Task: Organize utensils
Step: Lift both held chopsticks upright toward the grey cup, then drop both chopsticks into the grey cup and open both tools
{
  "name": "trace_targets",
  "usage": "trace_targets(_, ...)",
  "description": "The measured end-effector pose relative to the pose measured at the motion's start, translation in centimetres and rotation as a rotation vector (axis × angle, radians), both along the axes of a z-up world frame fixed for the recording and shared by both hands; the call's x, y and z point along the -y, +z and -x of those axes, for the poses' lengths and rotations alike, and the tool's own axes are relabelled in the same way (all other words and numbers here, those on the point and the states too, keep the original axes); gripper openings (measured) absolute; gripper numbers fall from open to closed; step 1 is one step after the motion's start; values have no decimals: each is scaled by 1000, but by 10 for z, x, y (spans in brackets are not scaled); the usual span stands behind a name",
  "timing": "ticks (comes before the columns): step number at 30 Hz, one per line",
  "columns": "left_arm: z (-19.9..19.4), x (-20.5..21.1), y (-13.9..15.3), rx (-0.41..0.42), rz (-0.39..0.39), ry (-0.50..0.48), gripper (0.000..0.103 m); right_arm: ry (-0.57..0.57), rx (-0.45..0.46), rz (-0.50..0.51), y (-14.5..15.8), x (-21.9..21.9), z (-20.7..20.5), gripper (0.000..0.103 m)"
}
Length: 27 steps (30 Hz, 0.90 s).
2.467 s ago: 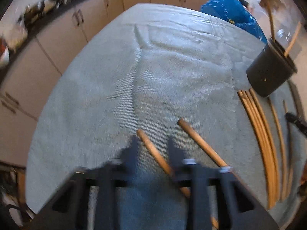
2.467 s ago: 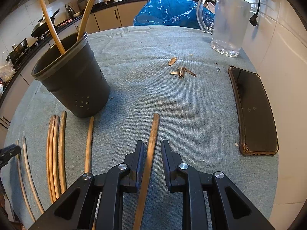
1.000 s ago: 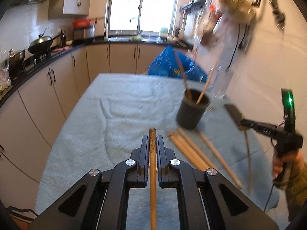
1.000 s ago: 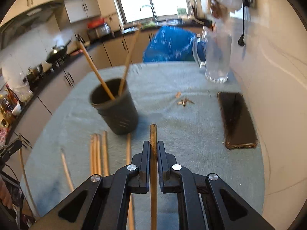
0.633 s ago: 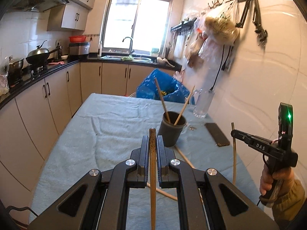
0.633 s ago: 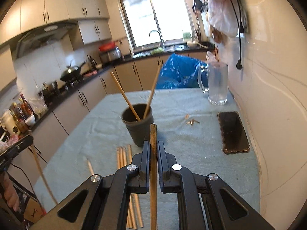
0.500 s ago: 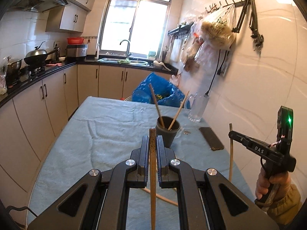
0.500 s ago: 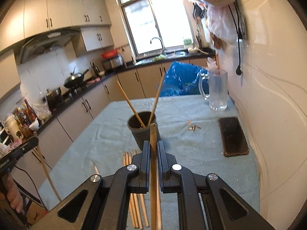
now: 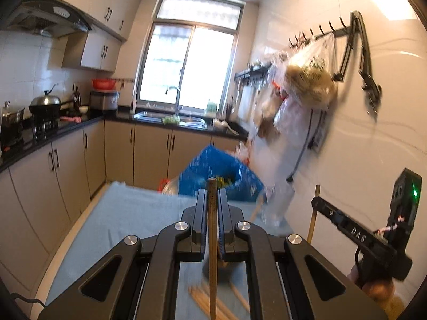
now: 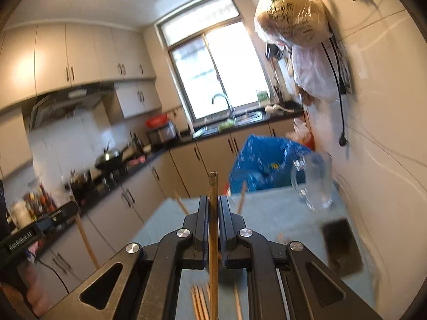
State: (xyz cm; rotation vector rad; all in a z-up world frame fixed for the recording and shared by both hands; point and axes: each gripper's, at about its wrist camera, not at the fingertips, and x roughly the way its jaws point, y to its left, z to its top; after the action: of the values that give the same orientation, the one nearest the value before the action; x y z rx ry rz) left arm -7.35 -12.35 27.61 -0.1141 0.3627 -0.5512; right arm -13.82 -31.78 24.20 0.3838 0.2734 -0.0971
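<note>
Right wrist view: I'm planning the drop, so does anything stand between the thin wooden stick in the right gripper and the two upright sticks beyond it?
Nothing visible does. The thin wooden stick is clamped in the right gripper; the two upright sticks rise just behind it; what holds them is hidden.

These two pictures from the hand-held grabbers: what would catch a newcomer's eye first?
Probably the black left gripper filling the foreground, shut on a wooden stick that pokes past its tips. The right gripper clamps a second stick the same way. Behind them, a blue bag sits at the table's far end.
</note>
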Motion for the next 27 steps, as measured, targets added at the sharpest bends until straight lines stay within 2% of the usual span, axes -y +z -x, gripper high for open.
trace_targets(5,-55,31,16,-6,73,7,6,-69,86,35,14,5,-53,7)
trace_targets(9,-88,58,16,22,80,12,6,-125,119,97,15,8,-91,7)
trace_targets(12,-113,82,-2,-4,55,3,6,-153,103,119,2,12,-116,7)
trace_targets(15,-129,99,-25,-48,10,-3,6,-155,53,98,-26,18,-135,7)
trace_targets(22,-135,101,-56,-114,-53,14,7,-122,-24,106,-59,13,-135,8)
trace_targets(24,-131,94,-55,-124,-47,16,13,-110,-31,98,-61,13,-132,9)
trace_targets(25,-128,91,-53,-129,-44,17,17,-106,-38,100,-60,11,-129,13)
trace_targets(27,-119,80,-47,-130,-26,27,33,-106,-38,104,-57,11,-123,19)
